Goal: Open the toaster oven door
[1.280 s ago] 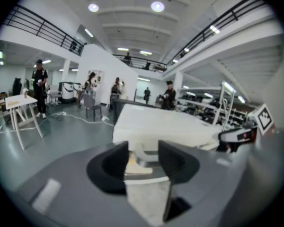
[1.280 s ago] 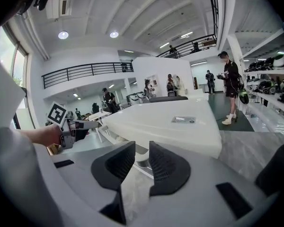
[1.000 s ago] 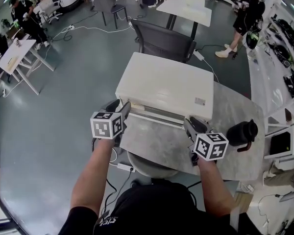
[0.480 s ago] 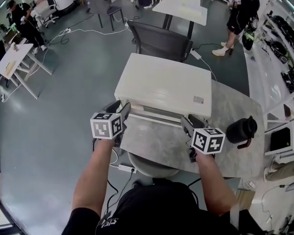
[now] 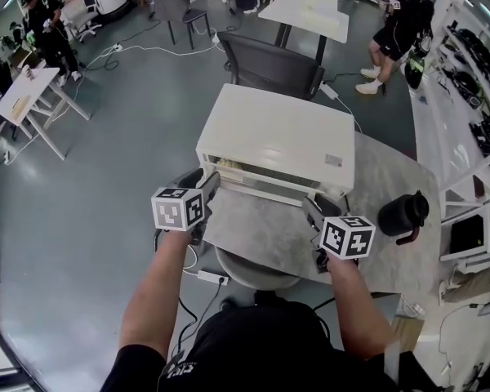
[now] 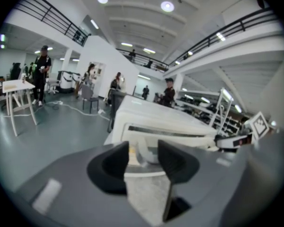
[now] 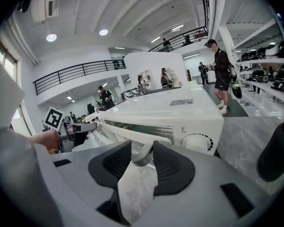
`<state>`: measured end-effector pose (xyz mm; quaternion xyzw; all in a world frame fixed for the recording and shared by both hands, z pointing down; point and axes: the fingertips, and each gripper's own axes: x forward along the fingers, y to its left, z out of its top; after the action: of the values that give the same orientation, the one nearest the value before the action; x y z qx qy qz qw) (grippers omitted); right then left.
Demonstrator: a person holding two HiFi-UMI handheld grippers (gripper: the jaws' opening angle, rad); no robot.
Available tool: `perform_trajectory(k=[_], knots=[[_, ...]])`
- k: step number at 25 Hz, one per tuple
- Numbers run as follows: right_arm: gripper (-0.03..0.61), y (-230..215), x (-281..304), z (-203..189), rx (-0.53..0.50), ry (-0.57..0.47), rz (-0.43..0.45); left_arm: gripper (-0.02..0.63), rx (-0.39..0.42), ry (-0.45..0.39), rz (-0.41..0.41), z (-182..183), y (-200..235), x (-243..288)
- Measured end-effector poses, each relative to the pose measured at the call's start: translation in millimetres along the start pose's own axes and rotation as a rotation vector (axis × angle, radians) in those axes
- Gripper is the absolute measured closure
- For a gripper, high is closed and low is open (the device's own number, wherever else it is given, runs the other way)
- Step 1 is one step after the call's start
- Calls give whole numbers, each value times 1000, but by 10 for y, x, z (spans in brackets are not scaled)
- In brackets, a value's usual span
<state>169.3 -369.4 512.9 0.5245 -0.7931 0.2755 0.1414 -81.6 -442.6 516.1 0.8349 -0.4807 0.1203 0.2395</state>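
Grey marble-look table (image 5: 269,233) stands mid-floor in a big workshop, w/ a dark chair (image 5: 273,68) pushed up at its far side. White toaster oven (image 5: 278,133) sits on the table's far half, front twd the person holding the grippers. Its door (image 5: 265,184) is ajar: hinged at the bottom, top edge tipped out a bit. The wire rack shows thru the gap in the right gripper view. Black jug (image 5: 404,217) stands on the table to the oven's right, apart from it.

Left gripper (image 5: 207,180) is at the left end of the door handle (image 7: 128,130), and right gripper (image 5: 317,204) is at the right end. Both are angled down. Left jaws are spread w/ the handle's end post btwn them and a gap showing on one side. Right jaws have just been opening. They're now spread wide w/ the handle's curved end btwn the pads, not clamped. Round dial (image 7: 196,142) is on the oven front, just right of the door.
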Motion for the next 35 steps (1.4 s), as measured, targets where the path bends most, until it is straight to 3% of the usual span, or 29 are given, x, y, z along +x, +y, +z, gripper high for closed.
perform_trajectory(k=[18, 35], knots=[[440, 220, -256, -588, 59, 41, 44, 414, 67, 117, 21, -563, -57, -412], [436, 330, -525, -1052, 79, 104, 38, 413, 6, 151, 30, -1082, -2, -598]])
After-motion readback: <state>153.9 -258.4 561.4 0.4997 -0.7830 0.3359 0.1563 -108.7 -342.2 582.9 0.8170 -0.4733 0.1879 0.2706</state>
